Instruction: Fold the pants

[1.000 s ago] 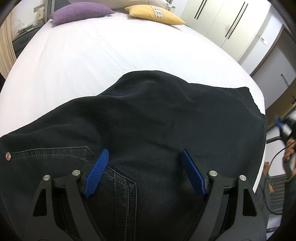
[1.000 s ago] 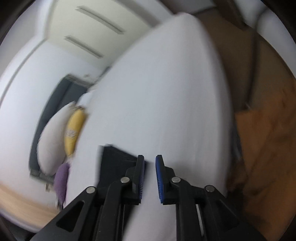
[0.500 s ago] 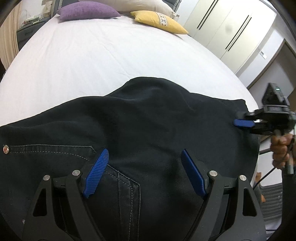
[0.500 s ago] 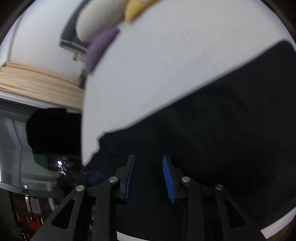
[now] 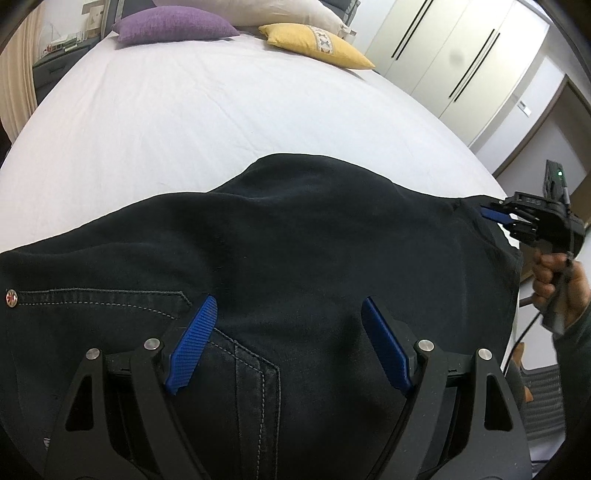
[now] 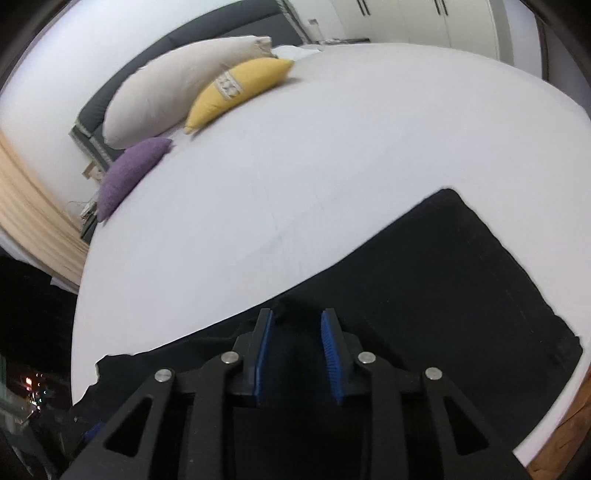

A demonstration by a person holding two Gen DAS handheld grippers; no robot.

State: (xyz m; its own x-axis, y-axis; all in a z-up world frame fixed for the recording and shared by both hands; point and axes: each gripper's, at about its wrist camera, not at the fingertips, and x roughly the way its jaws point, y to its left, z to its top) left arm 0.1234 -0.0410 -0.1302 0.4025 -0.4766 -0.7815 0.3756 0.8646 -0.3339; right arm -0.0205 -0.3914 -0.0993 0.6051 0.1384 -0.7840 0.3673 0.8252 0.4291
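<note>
Dark navy pants (image 5: pixel 295 251) lie flat on the white bed (image 5: pixel 207 103), waist and back pocket near me on the left, legs running right. My left gripper (image 5: pixel 288 314) is wide open just above the seat and pocket area, holding nothing. My right gripper (image 6: pixel 295 321) is partly open over the leg end of the pants (image 6: pixel 436 295), with its fingers apart and no cloth between them. In the left wrist view the right gripper (image 5: pixel 495 218) hovers at the far right hem corner, held by a hand.
A purple cushion (image 5: pixel 173 24), a yellow cushion (image 5: pixel 317 44) and a white pillow (image 6: pixel 177 96) sit at the head of the bed. White wardrobes (image 5: pixel 454 55) stand to the right. The bed's right edge (image 5: pixel 517 295) drops to a wooden floor (image 6: pixel 554 443).
The right gripper swung in from beside the bed to the hem end of the pants and its fingers spread wider. The left gripper stayed open over the waist.
</note>
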